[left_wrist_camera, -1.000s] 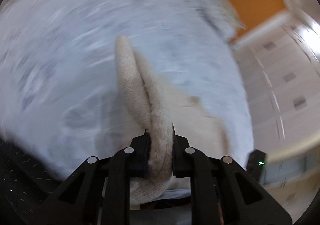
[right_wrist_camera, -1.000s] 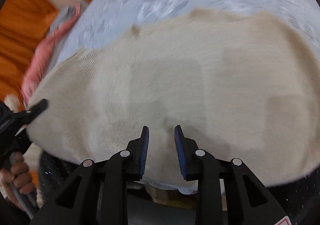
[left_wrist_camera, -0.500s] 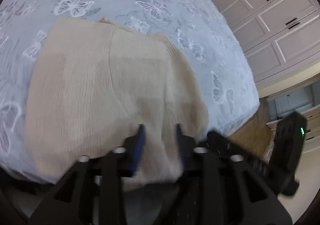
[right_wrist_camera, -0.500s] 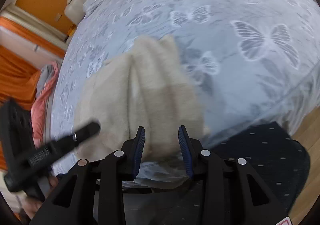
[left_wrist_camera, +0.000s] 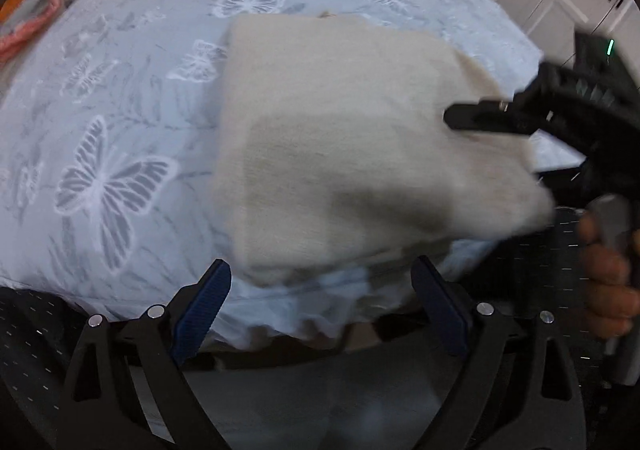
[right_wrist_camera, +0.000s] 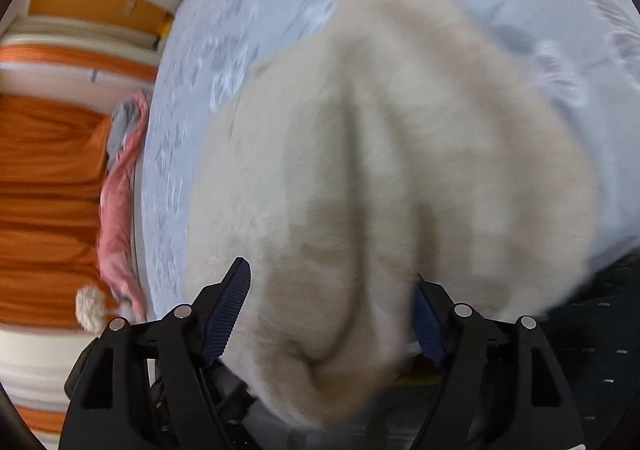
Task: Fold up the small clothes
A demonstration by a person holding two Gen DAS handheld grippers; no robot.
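Judged mostly folded: cream knit garment [left_wrist_camera: 344,138] lying doubled in a rough rectangle at the near edge of the butterfly-print bed [left_wrist_camera: 100,122], left gripper [left_wrist_camera: 322,298] and right gripper [right_wrist_camera: 332,314] both spread wide, holding nothing; final smoothing likely left.

The left tool [left_wrist_camera: 322,304] is a matte black plastic frame of triangular cut-out struts, with two round silver screw heads on each side and a ribbed dark-blue pad lining the inner face of each finger [left_wrist_camera: 202,300]. The right tool [right_wrist_camera: 332,304] has the same black frame, silver screws and blue ribbed fingers [right_wrist_camera: 228,308]. Seen from the left wrist view, its black body carries a small green light toward the rear, and bare-skinned fingers of the right hand [left_wrist_camera: 608,266] wrap its grey handle.
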